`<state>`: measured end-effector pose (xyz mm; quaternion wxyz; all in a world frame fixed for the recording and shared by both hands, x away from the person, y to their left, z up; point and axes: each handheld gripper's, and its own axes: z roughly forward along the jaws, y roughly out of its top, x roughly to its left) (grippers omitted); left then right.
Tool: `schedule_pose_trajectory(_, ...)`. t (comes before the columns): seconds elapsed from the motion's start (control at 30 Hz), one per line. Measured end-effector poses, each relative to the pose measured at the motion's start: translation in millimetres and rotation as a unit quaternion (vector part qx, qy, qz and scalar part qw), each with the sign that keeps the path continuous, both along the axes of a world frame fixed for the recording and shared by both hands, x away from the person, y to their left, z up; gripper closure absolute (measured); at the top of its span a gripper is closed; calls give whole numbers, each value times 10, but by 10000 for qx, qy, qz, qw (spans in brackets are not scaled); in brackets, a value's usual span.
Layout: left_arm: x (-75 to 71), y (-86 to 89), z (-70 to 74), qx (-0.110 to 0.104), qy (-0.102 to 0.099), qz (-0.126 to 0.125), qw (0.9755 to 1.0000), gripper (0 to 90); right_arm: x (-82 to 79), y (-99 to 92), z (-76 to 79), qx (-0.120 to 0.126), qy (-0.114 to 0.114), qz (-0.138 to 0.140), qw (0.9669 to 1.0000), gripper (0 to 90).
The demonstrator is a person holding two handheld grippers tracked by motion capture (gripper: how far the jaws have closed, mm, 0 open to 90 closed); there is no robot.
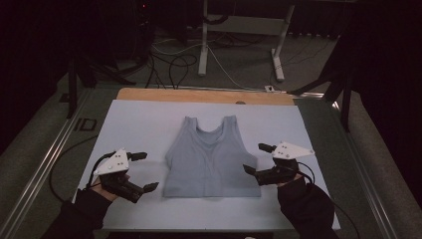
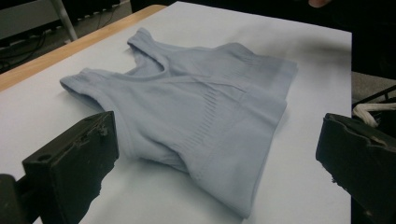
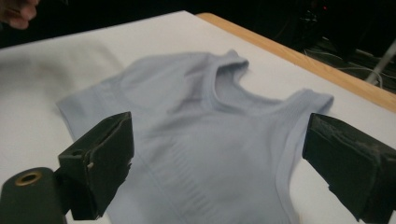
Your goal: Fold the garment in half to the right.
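High view: your pale blue ribbed knit tank top (image 1: 211,159) lies flat at the middle of the white-covered desk (image 1: 144,119), straps toward the far wooden edge strip (image 1: 199,95), hem toward you. Your left tool (image 1: 145,171) sits just off the garment's left side, near the hem corner, jaws spread wide with nothing between them; no contact with the cloth. Your right tool (image 1: 258,158) mirrors it at the right side, jaws also wide and empty, the lower jaw tip just at the top's right edge — touching or barely clear, cannot tell. Dark sleeves enter from the bottom at both corners.

Left gripper view: tank top (image 2: 196,116) seen from its side, flat, with a ribbed band across the chest; both black jaws frame it, well apart.

Right gripper view: tank top (image 3: 205,140) fills the gap between the two jaws, neckline toward the wooden strip (image 3: 299,56). Slightly blurred, fabric detail soft.

Beyond the desk: floor cables (image 1: 174,62) and white frame legs (image 1: 204,40).
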<state>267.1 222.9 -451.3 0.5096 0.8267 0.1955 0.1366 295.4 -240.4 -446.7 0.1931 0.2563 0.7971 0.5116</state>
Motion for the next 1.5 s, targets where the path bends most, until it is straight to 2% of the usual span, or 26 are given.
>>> schedule_pose_trajectory(0.3,24,-86,68,63,66,-22,10000,1,167,188,155,-45,-129,149,9998,91)
schedule_pose_trajectory(0.53,57,-150,74,76,102,157,9998,2,324,381,243,-33,-196,330,9993,91)
schedule_pose_trajectory(0.57,59,-173,75,162,99,182,9997,1,373,433,249,-49,-195,378,9991,91)
schedule_pose_trajectory(0.67,63,-185,72,170,124,217,9995,1,436,501,253,-73,-209,408,9989,91)
schedule_pose_trajectory(0.8,62,-219,15,269,143,543,9981,1,514,589,240,-119,-249,432,9987,91)
schedule_pose_trajectory(0.97,57,-273,-30,304,231,555,9977,1,609,708,253,-83,-229,520,9984,91)
schedule_pose_trajectory(1.07,56,-319,-54,326,269,644,9970,1,647,763,265,-87,-251,544,9982,91)
schedule_pose_trajectory(1.13,41,-359,-61,418,227,737,9961,1,694,826,269,-117,-237,576,9980,91)
schedule_pose_trajectory(1.2,29,-386,-70,389,250,839,9954,1,746,897,273,-107,-229,635,9977,91)
schedule_pose_trajectory(1.27,21,-419,-88,457,296,941,9941,1,787,955,270,-73,-199,657,9976,91)
schedule_pose_trajectory(1.5,29,-475,-184,522,445,987,9927,2,947,1191,261,-92,-155,751,9970,91)
